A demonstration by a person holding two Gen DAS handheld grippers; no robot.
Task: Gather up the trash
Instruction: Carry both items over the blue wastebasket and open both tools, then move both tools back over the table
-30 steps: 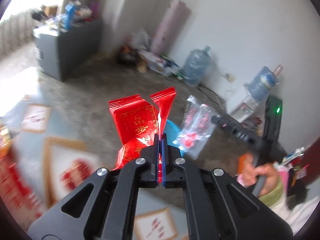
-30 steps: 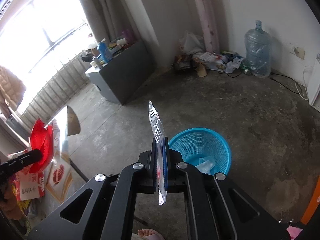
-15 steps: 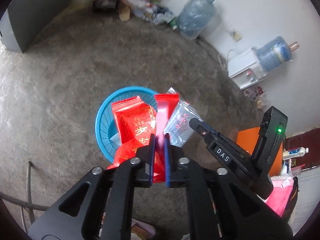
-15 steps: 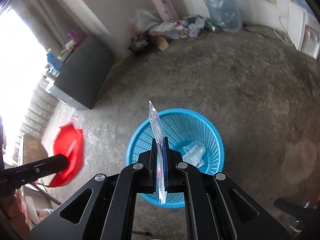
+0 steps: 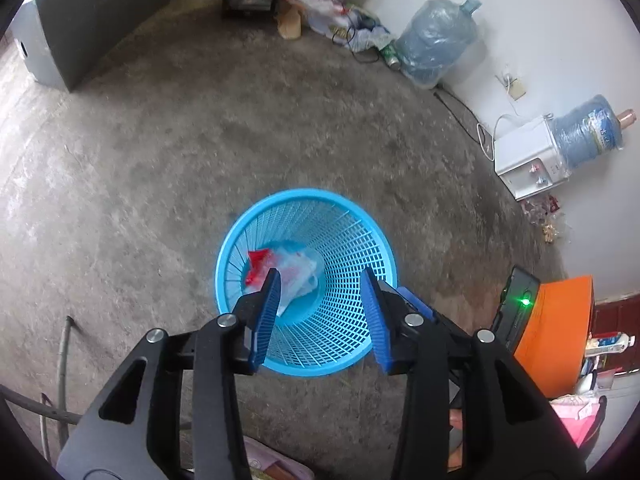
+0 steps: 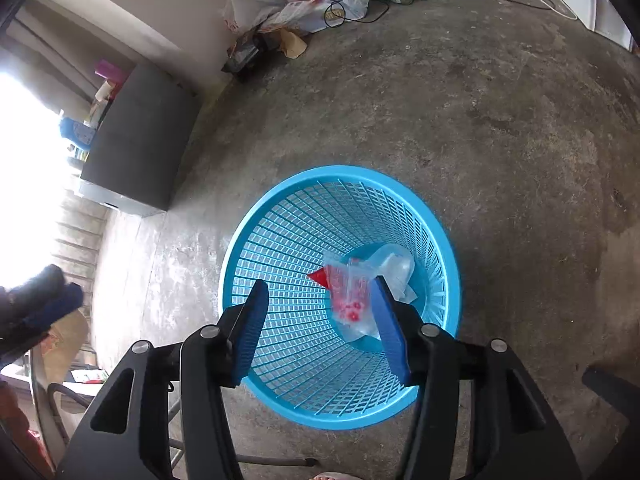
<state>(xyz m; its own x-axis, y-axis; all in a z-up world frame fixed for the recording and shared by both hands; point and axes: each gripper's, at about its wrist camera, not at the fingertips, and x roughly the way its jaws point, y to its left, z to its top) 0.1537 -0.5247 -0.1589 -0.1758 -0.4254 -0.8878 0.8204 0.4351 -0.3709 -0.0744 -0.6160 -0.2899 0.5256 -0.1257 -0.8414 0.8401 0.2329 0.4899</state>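
Both your grippers hang over the round blue plastic mesh wastebasket (image 5: 306,280) with their jaws spread and nothing between the pads: the left gripper (image 5: 318,312) and the right gripper (image 6: 316,320) have each just been opening, and the wrappers they carried are now down inside the basket. Around you, the bare grey concrete floor (image 5: 200,140) takes up most of both views, with a dark grey cabinet (image 6: 140,148) against the wall and two large clear-blue water bottles, one standing on the floor (image 5: 438,54). The basket itself stands upright on the floor directly below you, and its lattice wall looks stiff enough to take by the rim if you ever need to shift it. At its bottom lie a crumpled clear plastic cup (image 6: 394,270), a clear plastic bag with red print (image 6: 352,304) that looks blurred, and a small red foil wrapper (image 5: 258,266) showing only at one edge. All three judge as very light, thin and limp; the film is likely slick and will fold or slip rather than hold a shape. For the next pieces of this kind, pinch a flat edge or a sealed seam deep between the blue ribbed pads (image 5: 268,312), not a puffed middle, and let go only while you are well inside the rim, since a light wrapper can drift sideways as it falls.
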